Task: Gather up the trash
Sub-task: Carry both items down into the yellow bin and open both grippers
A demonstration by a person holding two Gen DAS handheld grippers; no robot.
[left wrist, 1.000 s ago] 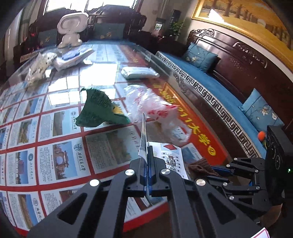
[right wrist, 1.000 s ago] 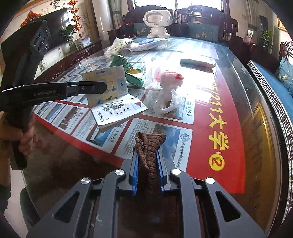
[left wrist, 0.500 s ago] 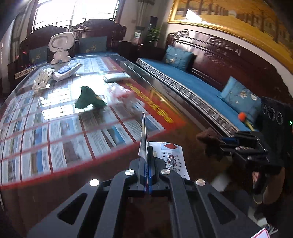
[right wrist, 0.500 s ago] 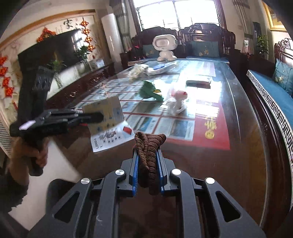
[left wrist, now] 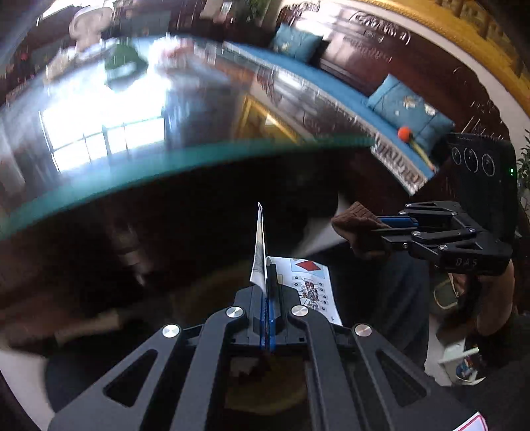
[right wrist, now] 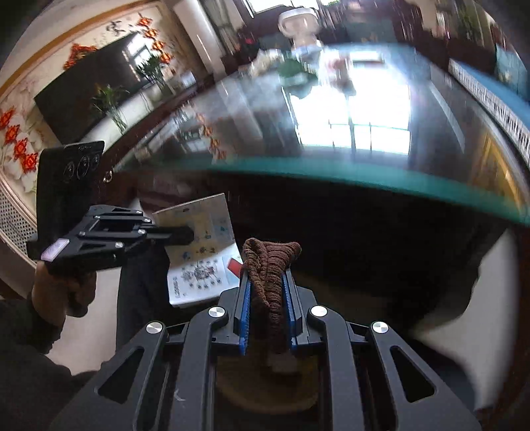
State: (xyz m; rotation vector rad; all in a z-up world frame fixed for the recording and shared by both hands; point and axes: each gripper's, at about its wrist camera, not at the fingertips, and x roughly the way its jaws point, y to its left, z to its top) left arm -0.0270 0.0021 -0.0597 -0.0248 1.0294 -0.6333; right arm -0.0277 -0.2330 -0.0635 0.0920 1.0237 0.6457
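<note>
My left gripper [left wrist: 267,265] is shut on a folded printed leaflet [left wrist: 311,285], one page standing up edge-on between the jaws. My right gripper [right wrist: 267,275] is shut on a bunched brown knitted cloth [right wrist: 270,265]. Each shows in the other's view: the right gripper [left wrist: 381,228] with the cloth [left wrist: 357,225], and the left gripper [right wrist: 179,233] with the leaflet [right wrist: 202,245]. Both hang side by side in front of and below the glass table's green edge [left wrist: 198,159]. A green wrapper [left wrist: 124,63] and a white-and-red plastic bag [right wrist: 341,66] lie blurred on the far table.
Under both grippers a dim, tan round shape [right wrist: 265,391] shows through the frame. A dark wooden bench with blue cushions [left wrist: 331,96] runs along the right. A white robot toy [right wrist: 298,23] stands at the table's far end. A hand [right wrist: 63,291] grips the left handle.
Both grippers have pulled back from over the table, past its near edge and lower. The tabletop now sits high in both views. Leaflet and cloth remain gripped.
</note>
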